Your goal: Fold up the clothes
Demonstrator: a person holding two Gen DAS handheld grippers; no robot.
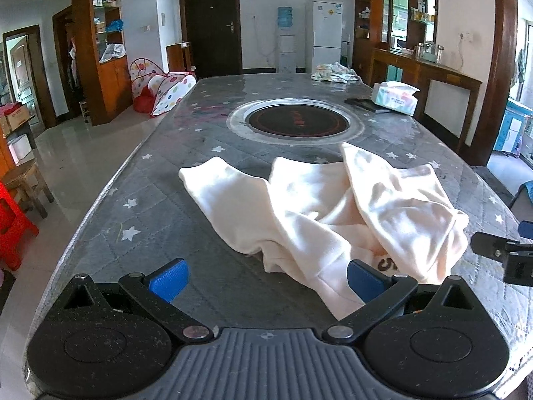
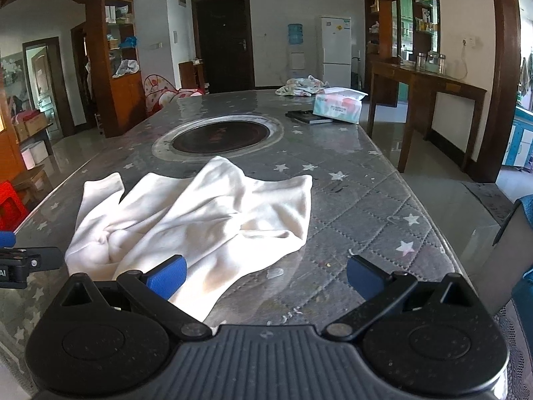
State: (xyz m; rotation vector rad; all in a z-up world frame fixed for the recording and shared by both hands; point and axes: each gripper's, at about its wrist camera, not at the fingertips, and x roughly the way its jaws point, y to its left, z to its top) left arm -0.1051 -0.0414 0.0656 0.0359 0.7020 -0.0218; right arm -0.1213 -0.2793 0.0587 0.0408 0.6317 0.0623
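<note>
A cream garment point(image 1: 326, 213) lies crumpled on the grey star-patterned table point(image 1: 166, 200), with a dark number print at its near edge. My left gripper point(image 1: 266, 280) is open just above the table; its right blue pad point(image 1: 363, 280) sits over the garment's near hem. In the right wrist view the same garment point(image 2: 200, 213) lies ahead and to the left. My right gripper point(image 2: 265, 276) is open, its left blue pad point(image 2: 166, 278) over the garment's near corner. Each gripper shows at the edge of the other's view.
A round black hob point(image 1: 296, 121) is set in the table's middle. A tissue pack point(image 1: 396, 96) and a dark flat object point(image 1: 361, 102) lie far right. Another patterned cloth point(image 1: 334, 73) lies at the far end. A wooden side table point(image 2: 429, 90) stands to the right.
</note>
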